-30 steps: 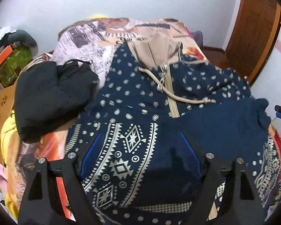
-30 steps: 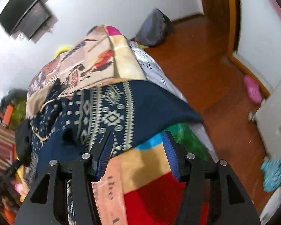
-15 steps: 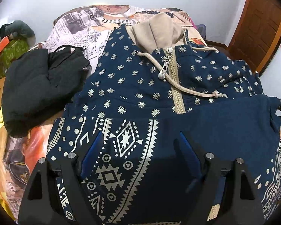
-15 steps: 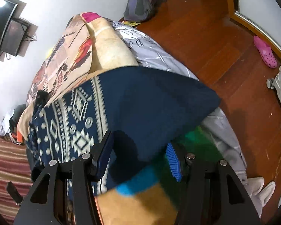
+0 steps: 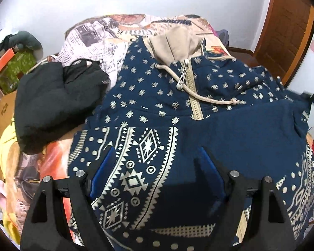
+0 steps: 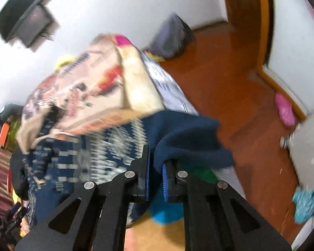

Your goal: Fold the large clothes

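A navy hoodie (image 5: 178, 108) with white geometric print, beige hood and beige zipper lies spread on the bed, one plain navy sleeve folded across its front. My left gripper (image 5: 157, 167) is open, hovering over the hoodie's lower patterned part. My right gripper (image 6: 155, 167) is shut on the hoodie's plain navy sleeve end (image 6: 188, 138) at the bed's right edge and lifts it. The right wrist view is motion-blurred.
A black garment (image 5: 56, 104) lies on the bed left of the hoodie. The bed has a printed cover (image 5: 98, 39). Boxes and clutter (image 5: 12, 67) stand at the far left. Wooden floor (image 6: 230, 83), a bag (image 6: 171, 35) and a door (image 5: 286, 27) are to the right.
My right gripper has closed on the navy sleeve end and lifted it. My left gripper has stayed open over the hoodie and shifted slightly.
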### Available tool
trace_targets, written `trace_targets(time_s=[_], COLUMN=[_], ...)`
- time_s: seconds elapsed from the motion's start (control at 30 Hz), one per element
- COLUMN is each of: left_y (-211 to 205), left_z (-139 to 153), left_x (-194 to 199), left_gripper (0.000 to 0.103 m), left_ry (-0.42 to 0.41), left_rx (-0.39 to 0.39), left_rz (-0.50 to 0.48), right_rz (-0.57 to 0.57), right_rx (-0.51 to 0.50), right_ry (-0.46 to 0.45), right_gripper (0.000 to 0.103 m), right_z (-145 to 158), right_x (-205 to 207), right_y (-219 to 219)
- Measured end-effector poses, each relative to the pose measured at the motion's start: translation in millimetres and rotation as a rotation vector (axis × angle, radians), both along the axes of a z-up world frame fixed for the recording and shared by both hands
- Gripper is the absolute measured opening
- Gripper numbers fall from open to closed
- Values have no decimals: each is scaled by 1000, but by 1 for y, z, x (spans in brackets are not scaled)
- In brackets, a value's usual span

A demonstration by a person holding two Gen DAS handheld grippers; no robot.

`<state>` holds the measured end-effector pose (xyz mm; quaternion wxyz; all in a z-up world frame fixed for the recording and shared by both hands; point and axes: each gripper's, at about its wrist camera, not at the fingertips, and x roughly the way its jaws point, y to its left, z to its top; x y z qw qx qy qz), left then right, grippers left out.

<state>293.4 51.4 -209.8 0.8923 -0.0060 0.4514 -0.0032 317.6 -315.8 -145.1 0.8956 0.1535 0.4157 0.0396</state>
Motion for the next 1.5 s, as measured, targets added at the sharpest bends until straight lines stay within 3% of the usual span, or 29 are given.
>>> trace_targets(time_s=[0.17,0.33,0.47,0.6,0.73,0.9,1.03,1.13,1.2,1.3,1.37,1.5], left_y=[3,5,7,12,18,21,21,18,15,12,11,8], left_z=[17,29,34,35,33,26,21,19,19,21,22,21], left_x=[-17,-30,-43,-55,-66,-75,-77,-77,-77,-75,-72,-66], left_gripper=[81,81,81,81,81,81,81,81,81,81,81,81], left_ry=[-37,-64,-79,-81,-81,-66,-53,-55,-65,-84,-90,-93], left_rx=[-2,1,18,8,-18,-28,-37,-32,-27,-17,-14,-24], left_rz=[-2,-10,-17,-16,-16,-17,-22,-27,-26,-20,-19,-22], right_rz=[132,277,374,421,438,398,392,385,323,205,139,31], right_rx=[-31,-17,-8,-4,-75,-93,-53,-51,-68,-79,-59,8], right_ry=[-163,-237,-201,-65,40,122,158,141,93,10,-20,-27], right_gripper=[8,8,8,8,9,12,16,16,17,28,44,51], right_z=[65,87,70,24,-15,-33,-23,-11,-1,16,23,27], right_x=[-28,-49,-54,-49,-54,-55,-62,-70,-75,-82,-83,-73], right_y=[43,97,137,167,192,188,175,173,164,139,123,91])
